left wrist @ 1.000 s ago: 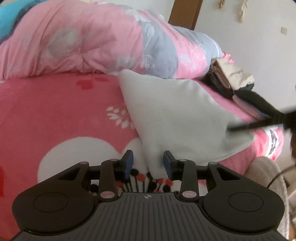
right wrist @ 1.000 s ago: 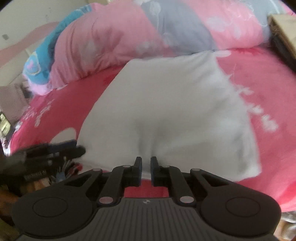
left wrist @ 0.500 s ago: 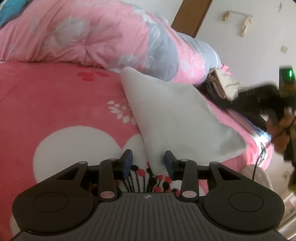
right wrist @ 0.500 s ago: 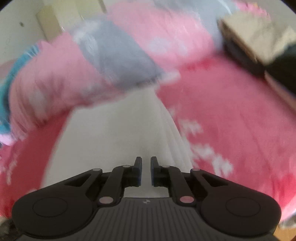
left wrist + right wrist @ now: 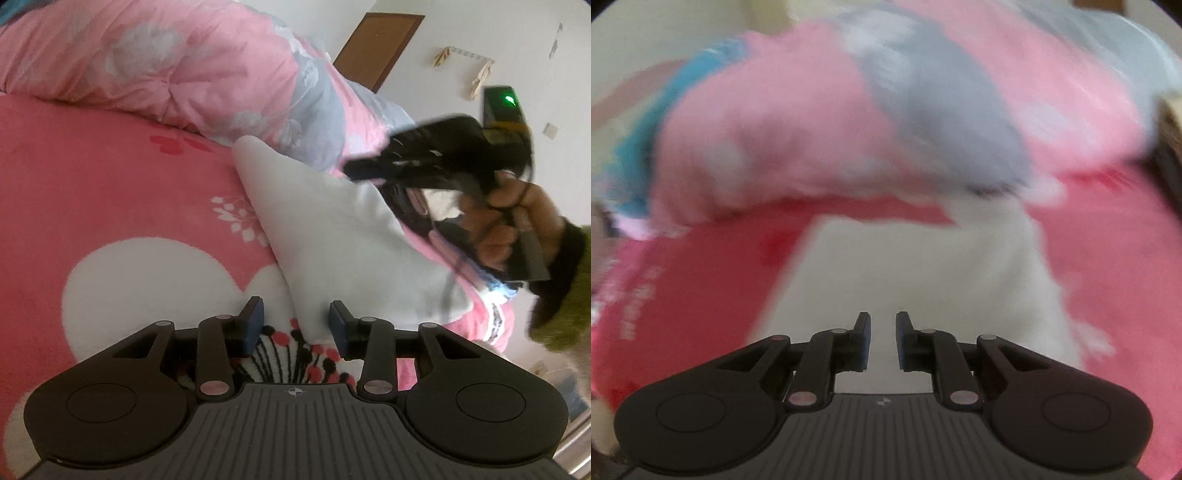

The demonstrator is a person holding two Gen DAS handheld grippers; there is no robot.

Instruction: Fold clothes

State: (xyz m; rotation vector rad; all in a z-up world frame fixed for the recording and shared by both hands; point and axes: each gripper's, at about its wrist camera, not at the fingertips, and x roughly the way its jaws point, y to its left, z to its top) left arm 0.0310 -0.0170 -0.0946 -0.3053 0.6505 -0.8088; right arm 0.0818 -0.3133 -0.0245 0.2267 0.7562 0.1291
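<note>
A pale grey folded garment point(image 5: 332, 229) lies flat on the pink bed blanket point(image 5: 92, 192). My left gripper point(image 5: 295, 325) is open and low over the blanket, with the garment's near corner between its fingers point(image 5: 338, 325). In the left wrist view my right gripper point(image 5: 354, 170) hangs in the air above the garment's far right side, held by a hand point(image 5: 509, 221). The right wrist view is blurred: the right gripper point(image 5: 883, 332) is open by a narrow gap with nothing in it, above the garment point(image 5: 923, 277).
A pink and grey quilt point(image 5: 166, 66) is heaped along the back of the bed, also the quilt point(image 5: 812, 129) in the right view. A stack of folded clothes point(image 5: 443, 203) sits behind the right gripper. The bed's right edge drops off near a green sleeve point(image 5: 569, 295).
The right gripper has let go of the garment's edge, risen off the bed and swung toward the quilt. The garment now lies flat. The left gripper stays open at the near corner.
</note>
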